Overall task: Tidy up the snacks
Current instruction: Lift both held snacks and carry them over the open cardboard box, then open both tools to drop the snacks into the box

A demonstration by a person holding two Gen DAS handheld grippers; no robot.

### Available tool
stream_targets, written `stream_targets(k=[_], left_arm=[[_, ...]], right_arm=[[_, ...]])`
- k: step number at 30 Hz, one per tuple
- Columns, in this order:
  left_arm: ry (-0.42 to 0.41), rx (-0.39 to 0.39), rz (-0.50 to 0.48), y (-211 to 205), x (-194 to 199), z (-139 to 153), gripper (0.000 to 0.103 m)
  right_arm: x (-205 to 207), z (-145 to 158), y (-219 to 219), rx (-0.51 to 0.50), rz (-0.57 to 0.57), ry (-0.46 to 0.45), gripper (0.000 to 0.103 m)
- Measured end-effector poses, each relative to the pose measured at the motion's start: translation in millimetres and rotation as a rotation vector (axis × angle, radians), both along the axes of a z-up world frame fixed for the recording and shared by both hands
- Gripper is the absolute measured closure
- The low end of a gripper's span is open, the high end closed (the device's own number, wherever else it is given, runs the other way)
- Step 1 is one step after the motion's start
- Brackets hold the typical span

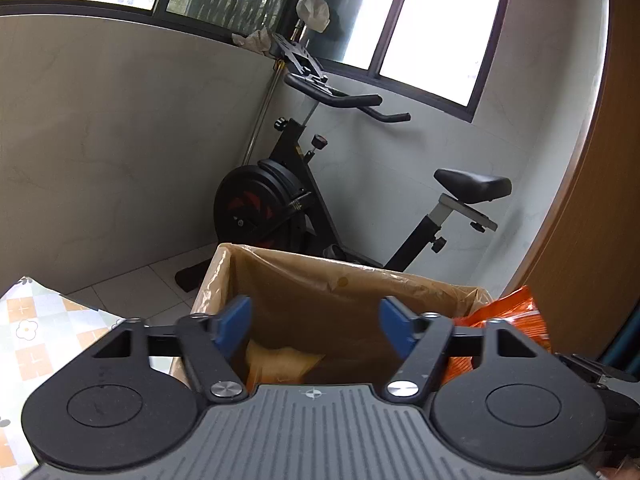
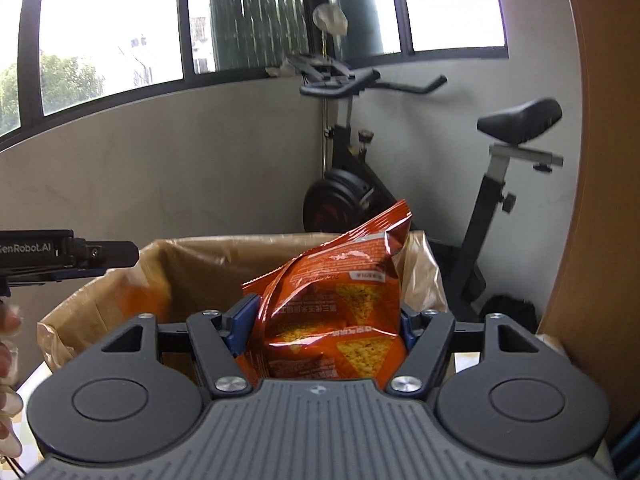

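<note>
A person working two handheld grippers sorts snacks into a lined cardboard box [image 2: 192,264] on a patterned tablecloth [image 1: 36,320], with an exercise bike [image 1: 304,184] parked against the far wall under the windows.

The right gripper [image 2: 324,320] pinches an orange bag of corn chips [image 2: 336,300] between its blue pads, the crinkled packet bulging upward and forward from the grip. The bag hangs over the near right part of the box, its top corner standing above the far rim; it appears not yet let go, so this packet still has to be lowered inside and released.

The left gripper [image 1: 316,320] holds nothing. Its blue pads stand spread wide apart over the near edge of the box, and from its camera the brown plastic liner [image 1: 320,292] and a yellowish packet [image 1: 280,364] lying at the bottom show between them. That suggests at least one snack is already stowed. The same orange bag shows at the right edge of that view, just beside the box's right wall.

From the right camera the left gripper appears at the far left, level with the box rim. How many snacks remain outside the box cannot be told; none are seen on the visible patch of table.
</note>
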State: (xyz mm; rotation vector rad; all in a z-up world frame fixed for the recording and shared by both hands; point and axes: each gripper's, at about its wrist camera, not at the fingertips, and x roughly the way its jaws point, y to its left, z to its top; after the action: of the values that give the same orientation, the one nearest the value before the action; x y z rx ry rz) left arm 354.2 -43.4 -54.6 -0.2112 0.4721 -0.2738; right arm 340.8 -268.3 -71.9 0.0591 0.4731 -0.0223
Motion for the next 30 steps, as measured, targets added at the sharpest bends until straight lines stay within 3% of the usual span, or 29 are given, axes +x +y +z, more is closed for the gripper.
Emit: stream_targets(k=[9,19,24,30], left_arm=[[-0.018,0.042,0.011,14,-29,21,0.023],[-0.062,0.095,0.069,57,-100,50,0.023],[-0.054,0.1,0.114,77,-133,42,0.023],[-0.007,0.104,0.17,86,-163,3,0.023]], right_arm=[[-35,23,-3,0.043,0.002,-0.035,0.026],[-101,42,3,0.11,0.058,-0.121,0.016],[-128,33,7,0.118,0.05,-0.138,0.001],[-158,0,14,0.084,0.027,-0.145,0.0]])
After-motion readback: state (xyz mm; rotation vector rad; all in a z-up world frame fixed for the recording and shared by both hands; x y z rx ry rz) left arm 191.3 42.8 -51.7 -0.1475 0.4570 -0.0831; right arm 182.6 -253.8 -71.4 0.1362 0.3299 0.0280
